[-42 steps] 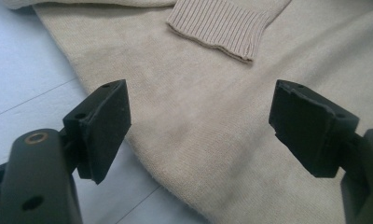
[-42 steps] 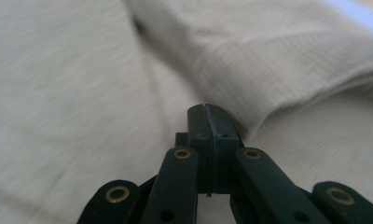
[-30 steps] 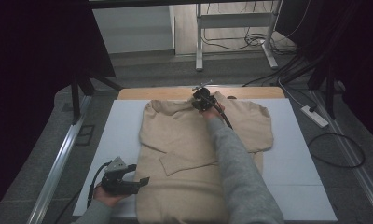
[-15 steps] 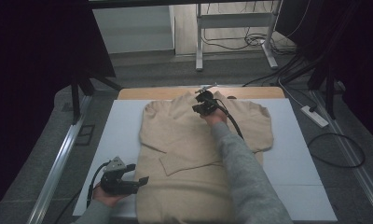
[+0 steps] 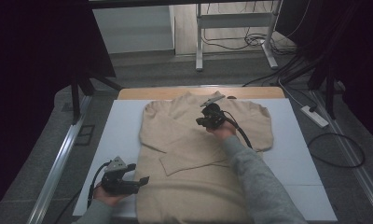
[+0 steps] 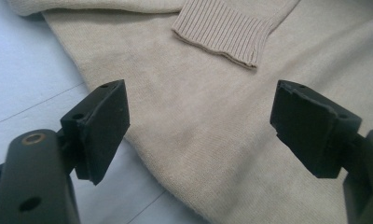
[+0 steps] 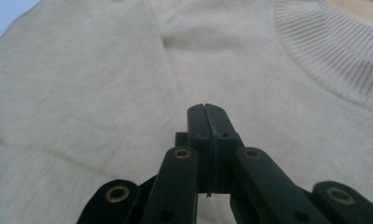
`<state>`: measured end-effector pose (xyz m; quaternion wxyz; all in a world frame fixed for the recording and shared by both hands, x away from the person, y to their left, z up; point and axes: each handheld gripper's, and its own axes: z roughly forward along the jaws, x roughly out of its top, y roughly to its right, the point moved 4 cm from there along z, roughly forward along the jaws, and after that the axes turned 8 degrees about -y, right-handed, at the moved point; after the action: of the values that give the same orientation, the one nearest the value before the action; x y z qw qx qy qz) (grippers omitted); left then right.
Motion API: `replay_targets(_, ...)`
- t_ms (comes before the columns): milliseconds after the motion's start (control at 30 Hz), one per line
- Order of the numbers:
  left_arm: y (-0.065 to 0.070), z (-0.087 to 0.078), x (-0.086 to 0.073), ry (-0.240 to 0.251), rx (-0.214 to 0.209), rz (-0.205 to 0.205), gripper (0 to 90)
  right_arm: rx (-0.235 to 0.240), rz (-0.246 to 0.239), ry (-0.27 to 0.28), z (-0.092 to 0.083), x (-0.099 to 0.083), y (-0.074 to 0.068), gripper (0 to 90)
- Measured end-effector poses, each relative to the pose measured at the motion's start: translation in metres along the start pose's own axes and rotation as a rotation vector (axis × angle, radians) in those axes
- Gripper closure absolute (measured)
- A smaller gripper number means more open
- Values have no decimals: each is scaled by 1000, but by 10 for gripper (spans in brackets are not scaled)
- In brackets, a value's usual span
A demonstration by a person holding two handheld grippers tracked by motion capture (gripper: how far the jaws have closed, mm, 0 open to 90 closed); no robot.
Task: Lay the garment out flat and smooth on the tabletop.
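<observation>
Sweater flat on white mat, 2 grippers at work

Sweater (image 5: pixel 198 154), beige, lies spread on the white mat (image 5: pixel 119 121), 1 sleeve cuff (image 6: pixel 226 32) folded across its body. Left gripper (image 5: pixel 140 180), jaws spread, sits at the sweater's left edge. Right gripper (image 7: pixel 207 114), jaws pressed together with nothing between them, hovers below the ribbed collar (image 7: pixel 334 60).

Matt beige knit sweater (image 5: pixel 198 154)
</observation>
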<state>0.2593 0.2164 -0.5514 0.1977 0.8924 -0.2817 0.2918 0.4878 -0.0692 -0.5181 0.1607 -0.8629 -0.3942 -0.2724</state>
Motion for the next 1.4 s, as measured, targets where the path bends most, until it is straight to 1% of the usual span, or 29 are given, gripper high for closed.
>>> replay_targets(67, 0, 0, 0, 1, 1, 0, 192, 9, -11, 2, -4, -6, -5, 889)
replay_targets(167, 0, 1, 0, -1, 3, 0, 191, 18, -12, 3, -11, -15, -11, 889)
replay_targets(467, -1, 3, 1, -4, 17, -2, 185, 56, -35, 35, -36, -38, -29, 889)
replay_targets(733, -1, 3, 1, -2, 26, -2, 183, 83, -50, 56, -51, -59, -45, 875)
replay_targets(833, -1, 3, 1, -1, 29, -4, 181, 95, -63, 58, -54, -65, -53, 820)
replay_targets(933, -1, 4, 1, -1, 30, -3, 181, 107, -80, 65, -57, -69, -63, 697)
replay_targets(1000, -1, 4, 1, -2, 30, -3, 181, 118, -91, 77, -59, -72, -70, 632)
replay_targets(1133, -1, 3, 2, 3, 31, -2, 181, 129, -119, 50, -58, -75, -85, 533)
replay_targets(1200, -2, 3, 2, 5, 30, -4, 181, 134, -136, 43, -57, -75, -93, 499)
replay_targets(1267, -2, 4, 2, 4, 30, -3, 181, 137, -150, 41, -55, -75, -100, 485)
replay_targets(1400, -1, 4, 2, 4, 29, -1, 181, 156, -168, 12, -48, -75, -113, 451)
